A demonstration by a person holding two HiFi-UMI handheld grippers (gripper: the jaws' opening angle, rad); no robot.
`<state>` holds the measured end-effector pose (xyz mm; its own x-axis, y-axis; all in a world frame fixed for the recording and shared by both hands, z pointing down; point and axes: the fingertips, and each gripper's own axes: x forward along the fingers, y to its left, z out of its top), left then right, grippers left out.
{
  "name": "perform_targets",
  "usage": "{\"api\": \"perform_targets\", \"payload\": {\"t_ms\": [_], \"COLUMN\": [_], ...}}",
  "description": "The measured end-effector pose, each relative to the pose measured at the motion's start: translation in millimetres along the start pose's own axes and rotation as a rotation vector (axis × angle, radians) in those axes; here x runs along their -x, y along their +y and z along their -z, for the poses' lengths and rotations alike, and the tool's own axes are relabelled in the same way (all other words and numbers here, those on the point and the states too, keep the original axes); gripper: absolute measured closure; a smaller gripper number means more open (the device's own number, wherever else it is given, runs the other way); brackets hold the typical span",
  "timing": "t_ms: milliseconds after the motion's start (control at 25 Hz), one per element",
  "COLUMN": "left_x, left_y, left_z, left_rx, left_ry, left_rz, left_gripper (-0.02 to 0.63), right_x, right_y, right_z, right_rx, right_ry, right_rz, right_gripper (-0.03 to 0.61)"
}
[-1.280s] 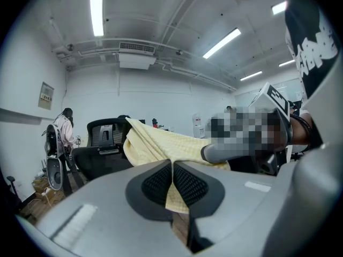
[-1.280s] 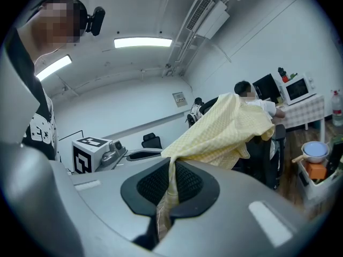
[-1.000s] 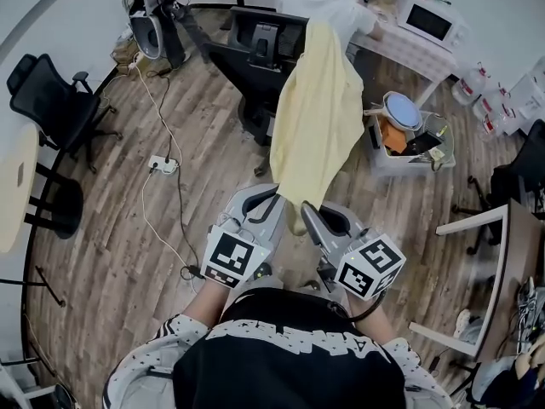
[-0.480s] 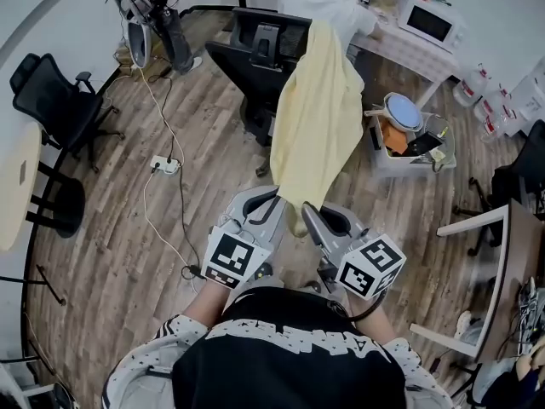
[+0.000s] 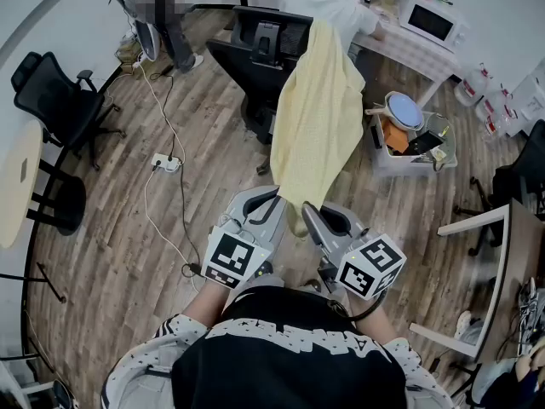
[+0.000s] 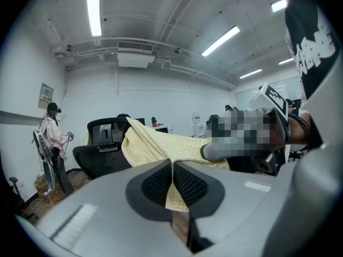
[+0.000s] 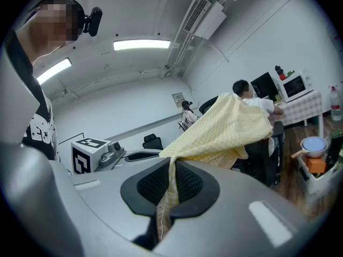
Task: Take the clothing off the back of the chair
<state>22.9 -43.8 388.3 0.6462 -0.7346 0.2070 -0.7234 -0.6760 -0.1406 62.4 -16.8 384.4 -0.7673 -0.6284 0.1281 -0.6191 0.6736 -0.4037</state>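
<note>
A pale yellow checked garment [image 5: 317, 118] stretches from the back of a black office chair [image 5: 258, 54] toward me. Its far end still lies over the chair's backrest. My left gripper [image 5: 274, 201] is shut on the near edge of the garment [image 6: 174, 194], the cloth pinched between its black pads. My right gripper [image 5: 308, 214] is shut on the garment [image 7: 170, 189] beside it, with cloth hanging down between its jaws. In the right gripper view the garment [image 7: 230, 125] rises to the chair [image 7: 262, 154].
A seated person [image 5: 328, 2] works at a desk behind the chair. A bin of items [image 5: 409, 139] stands to the right. A power strip and cables [image 5: 163, 164] lie on the wood floor at left. Another black chair [image 5: 55, 100] stands far left. A person [image 5: 166, 11] stands at the back left.
The person at the back left has shifted a little. The grippers and the garment have not visibly moved.
</note>
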Motion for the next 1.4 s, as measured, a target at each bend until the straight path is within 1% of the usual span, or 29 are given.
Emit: {"api": "perform_targets", "payload": {"t_ms": [560, 920, 1400], "left_x": [4.6, 6.3, 7.3], "left_y": [-12.9, -14.6, -19.6], "left_z": [4.0, 7.0, 13.2], "left_rx": [0.006, 0.008, 0.015], "left_ry": [0.011, 0.022, 0.033], "left_rz": [0.000, -0.010, -0.002], "left_gripper": [0.610, 0.610, 0.611], "right_x": [9.0, 9.2, 8.4], "right_y": [4.1, 5.6, 6.4], "right_z": [8.2, 12.3, 21.1], "right_rx": [-0.009, -0.001, -0.008], "right_ry": [0.009, 0.023, 0.043], "right_rz": [-0.006, -0.013, -0.019], "right_gripper": [0.559, 0.560, 0.558]}}
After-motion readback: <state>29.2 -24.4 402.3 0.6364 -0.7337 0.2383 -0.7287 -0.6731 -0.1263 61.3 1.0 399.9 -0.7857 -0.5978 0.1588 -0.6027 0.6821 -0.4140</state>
